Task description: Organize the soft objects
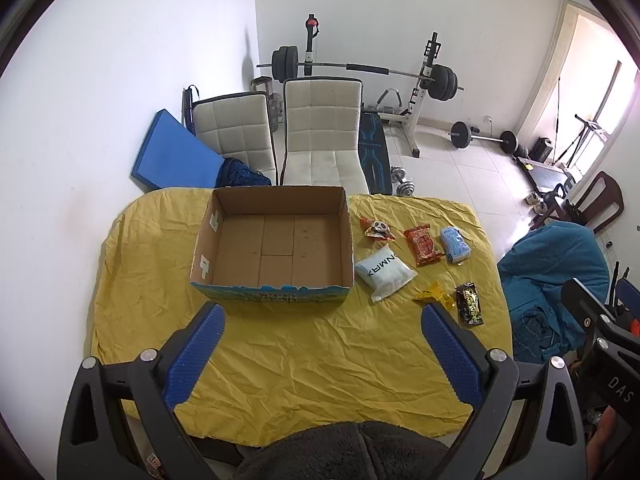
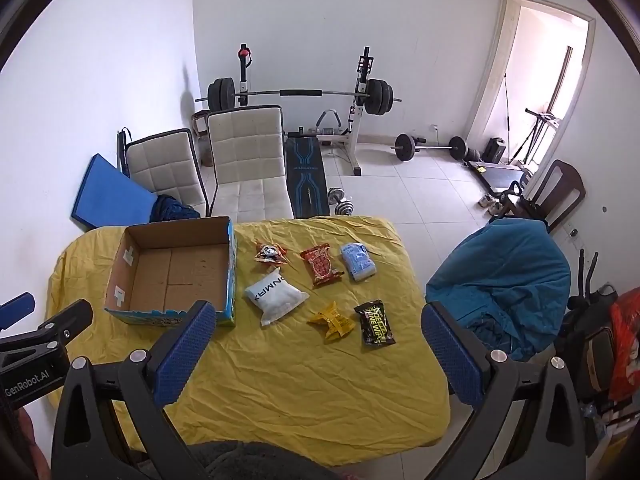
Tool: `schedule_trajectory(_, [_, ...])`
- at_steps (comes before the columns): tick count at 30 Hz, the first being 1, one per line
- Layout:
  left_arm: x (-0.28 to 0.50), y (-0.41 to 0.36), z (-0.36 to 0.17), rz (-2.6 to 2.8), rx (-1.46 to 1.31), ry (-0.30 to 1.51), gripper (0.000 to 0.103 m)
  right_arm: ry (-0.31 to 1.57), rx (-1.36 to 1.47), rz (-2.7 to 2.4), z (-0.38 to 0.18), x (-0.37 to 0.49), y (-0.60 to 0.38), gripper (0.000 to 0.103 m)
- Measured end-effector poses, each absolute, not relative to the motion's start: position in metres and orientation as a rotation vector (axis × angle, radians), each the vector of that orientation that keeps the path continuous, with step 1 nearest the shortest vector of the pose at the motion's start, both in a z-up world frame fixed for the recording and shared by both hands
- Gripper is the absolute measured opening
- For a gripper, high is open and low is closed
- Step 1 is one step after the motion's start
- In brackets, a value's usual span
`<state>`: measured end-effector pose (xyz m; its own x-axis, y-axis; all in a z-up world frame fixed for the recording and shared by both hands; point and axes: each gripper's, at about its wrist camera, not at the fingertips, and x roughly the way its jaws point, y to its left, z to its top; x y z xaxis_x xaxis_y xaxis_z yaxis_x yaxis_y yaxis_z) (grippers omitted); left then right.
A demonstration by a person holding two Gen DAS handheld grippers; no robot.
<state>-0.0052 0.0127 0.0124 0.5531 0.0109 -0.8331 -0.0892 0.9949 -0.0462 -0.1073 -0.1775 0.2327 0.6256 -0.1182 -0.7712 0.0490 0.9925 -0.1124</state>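
Note:
An open cardboard box (image 1: 276,248) (image 2: 172,272) stands empty on the yellow-covered table (image 1: 304,360) (image 2: 304,380). To its right lie several soft packets: a white pouch (image 1: 384,272) (image 2: 276,294), a red snack pack (image 1: 422,245) (image 2: 320,266), a light blue pack (image 1: 454,243) (image 2: 357,260), a small panda packet (image 1: 378,229) (image 2: 271,253), a yellow packet (image 1: 434,294) (image 2: 333,320) and a black packet (image 1: 469,304) (image 2: 374,322). My left gripper (image 1: 322,320) is open and empty above the table's near side. My right gripper (image 2: 320,320) is open and empty, hovering short of the packets.
Two white chairs (image 1: 320,132) (image 2: 248,152) stand behind the table, with a blue mat (image 1: 172,152) against the wall. A weight bench and barbells (image 2: 304,96) fill the back. A chair draped in teal cloth (image 2: 500,280) stands right of the table.

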Motion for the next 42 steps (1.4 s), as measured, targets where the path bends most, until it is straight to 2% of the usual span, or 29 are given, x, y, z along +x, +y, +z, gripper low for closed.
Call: schedule_trajectory(42, [-0.0031, 0.0166, 0.0173, 0.053, -0.093, 0.959, 0.101, 0.876, -0.073, -0.099, 0.234, -0.1074, -0.1781, 0.103])
